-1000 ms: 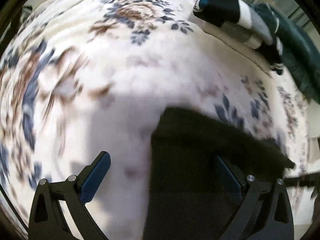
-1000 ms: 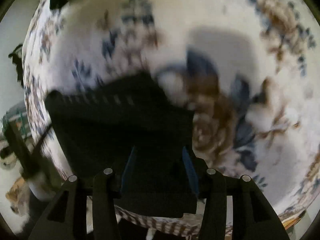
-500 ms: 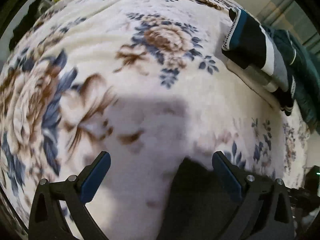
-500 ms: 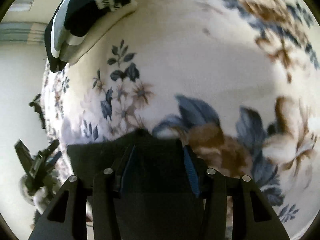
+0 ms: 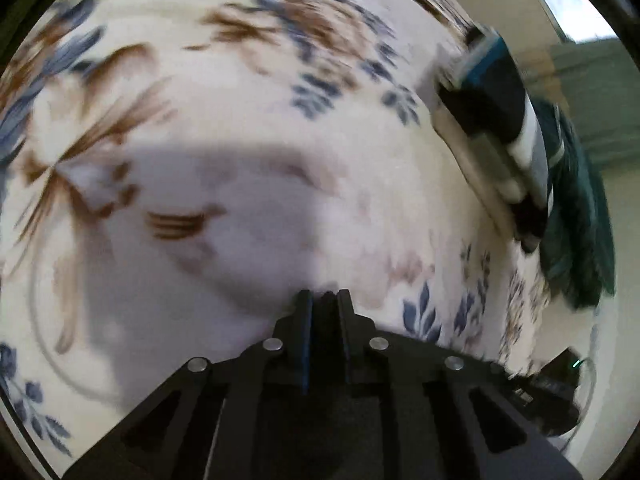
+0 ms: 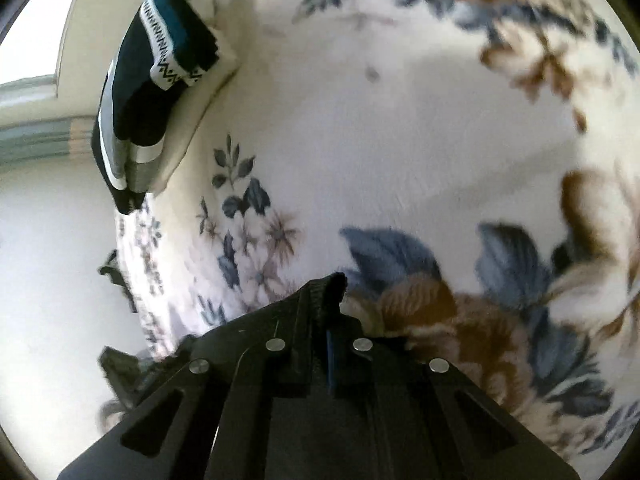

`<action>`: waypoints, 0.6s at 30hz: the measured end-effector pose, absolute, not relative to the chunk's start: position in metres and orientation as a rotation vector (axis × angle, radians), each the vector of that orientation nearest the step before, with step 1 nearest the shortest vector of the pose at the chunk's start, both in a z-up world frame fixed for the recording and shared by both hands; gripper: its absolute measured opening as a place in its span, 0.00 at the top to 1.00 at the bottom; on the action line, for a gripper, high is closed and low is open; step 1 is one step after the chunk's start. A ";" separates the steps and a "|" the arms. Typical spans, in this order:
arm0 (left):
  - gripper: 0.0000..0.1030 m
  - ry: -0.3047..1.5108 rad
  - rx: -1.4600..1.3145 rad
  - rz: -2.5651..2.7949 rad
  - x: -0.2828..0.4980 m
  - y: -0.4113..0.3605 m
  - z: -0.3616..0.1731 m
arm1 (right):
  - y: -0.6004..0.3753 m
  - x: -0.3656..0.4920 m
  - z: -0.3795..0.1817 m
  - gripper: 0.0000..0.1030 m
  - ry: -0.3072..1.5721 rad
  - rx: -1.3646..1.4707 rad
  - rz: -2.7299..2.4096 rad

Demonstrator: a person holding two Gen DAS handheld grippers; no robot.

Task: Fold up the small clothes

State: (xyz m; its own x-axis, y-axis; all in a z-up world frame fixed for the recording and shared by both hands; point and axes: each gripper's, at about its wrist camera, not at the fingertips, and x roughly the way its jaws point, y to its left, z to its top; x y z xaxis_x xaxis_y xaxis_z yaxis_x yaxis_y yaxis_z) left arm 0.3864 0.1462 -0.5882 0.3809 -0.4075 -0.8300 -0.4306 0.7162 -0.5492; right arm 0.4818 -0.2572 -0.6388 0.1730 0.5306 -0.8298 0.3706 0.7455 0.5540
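A small black garment is pinched in both grippers over a cream floral blanket (image 5: pixel 248 184). In the left wrist view my left gripper (image 5: pixel 325 300) is shut, with a sliver of the black cloth (image 5: pixel 328 300) between the fingertips. In the right wrist view my right gripper (image 6: pixel 326 286) is shut on a black ribbed edge of the garment (image 6: pixel 334 282) that sticks out past the tips. Most of the garment is hidden under the grippers.
A folded stack of dark, teal and white striped clothes (image 5: pixel 500 120) lies at the far right of the blanket, also in the right wrist view (image 6: pixel 156 80) at upper left. A teal garment (image 5: pixel 576 220) lies beyond it. The blanket's edge (image 6: pixel 132 264) drops off at left.
My left gripper was open beside the black garment and has shut on it. My right gripper has closed tighter. The garment has slid from view beneath both grippers.
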 end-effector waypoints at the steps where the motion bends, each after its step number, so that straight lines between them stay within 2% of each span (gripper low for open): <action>1: 0.91 1.207 -0.850 0.046 0.384 0.153 -0.589 | -0.257 0.487 -0.641 0.96 1.446 0.773 0.129; 5: 0.89 1.215 -0.877 0.052 0.379 0.170 -0.580 | -0.253 0.498 -0.657 0.93 1.579 0.743 0.167; 6: 0.88 1.218 -0.860 0.046 0.377 0.170 -0.577 | -0.259 0.496 -0.655 0.83 1.592 0.754 0.179; 7: 0.79 1.221 -0.824 0.046 0.374 0.169 -0.571 | -0.265 0.490 -0.649 0.65 1.601 0.745 0.182; 8: 0.63 1.223 -0.778 0.045 0.367 0.166 -0.565 | -0.271 0.482 -0.641 0.55 1.603 0.722 0.176; 9: 0.54 1.222 -0.756 0.040 0.361 0.164 -0.562 | -0.276 0.470 -0.633 0.44 1.601 0.700 0.179; 10: 0.40 1.223 -0.743 0.039 0.355 0.163 -0.560 | -0.279 0.458 -0.629 0.44 1.608 0.691 0.189; 11: 0.38 1.227 -0.736 0.041 0.345 0.164 -0.559 | -0.282 0.443 -0.628 0.44 1.639 0.684 0.195; 18: 0.38 1.308 -0.721 0.071 0.276 0.146 -0.559 | -0.271 0.345 -0.652 0.44 1.824 0.735 0.211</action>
State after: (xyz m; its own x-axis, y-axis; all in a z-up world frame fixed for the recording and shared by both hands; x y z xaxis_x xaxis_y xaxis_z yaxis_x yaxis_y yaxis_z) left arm 0.2759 0.1459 -0.5586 0.2908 -0.3424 -0.8934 -0.4375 0.7829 -0.4424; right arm 0.3449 -0.2709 -0.6523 -0.2029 0.5764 -0.7916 0.3802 0.7914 0.4787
